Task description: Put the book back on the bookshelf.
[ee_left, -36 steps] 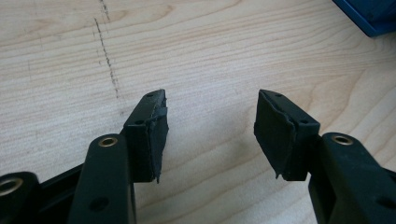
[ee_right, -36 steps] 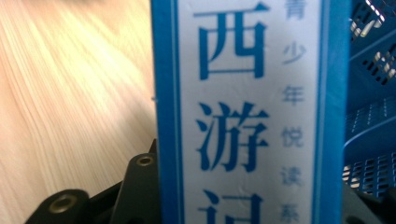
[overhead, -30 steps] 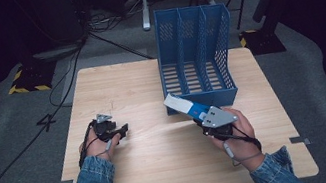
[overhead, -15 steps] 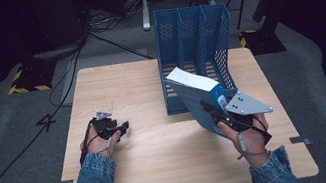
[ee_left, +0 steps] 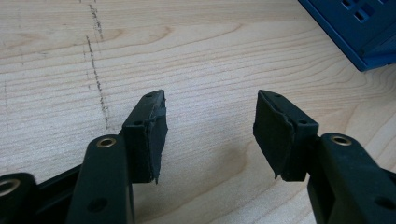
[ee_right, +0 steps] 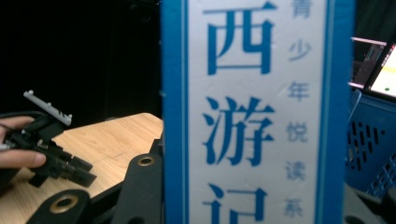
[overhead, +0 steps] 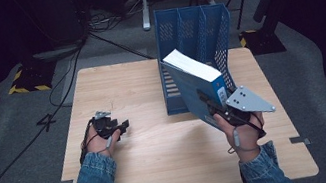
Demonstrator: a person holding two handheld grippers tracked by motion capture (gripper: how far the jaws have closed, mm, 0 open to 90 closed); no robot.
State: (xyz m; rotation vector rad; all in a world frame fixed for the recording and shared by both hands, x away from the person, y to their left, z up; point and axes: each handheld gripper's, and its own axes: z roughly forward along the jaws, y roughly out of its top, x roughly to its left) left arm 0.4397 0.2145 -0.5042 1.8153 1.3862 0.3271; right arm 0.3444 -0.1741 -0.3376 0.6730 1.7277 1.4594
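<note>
**Blue book held tilted above the table in front of the file rack**

The thick blue-covered book with white page edges (overhead: pixel 195 83) is off the table, tilted so its top leans toward the far left, its spine facing the person. In the right gripper view the spine (ee_right: pixel 254 112) is a white strip with large blue printed characters, bordered in blue. The right hand-held gripper (overhead: pixel 214 107) has its black jaws clamped on the book's lower end, one on each cover, with the grey three-cornered plate on top of it. The book hangs over the right half of the light wooden table (overhead: pixel 161 152), just in front of the blue perforated plastic file rack (overhead: pixel 191 30), which stands upright at the far edge with its slots facing the person.

Well apart, near the left edge, the left hand-held gripper (overhead: pixel 124 125) rests low on the wood. Its jaws stand partly open with nothing between the pads (ee_left: pixel 154 135); bare wood grain shows in the gap.
</note>
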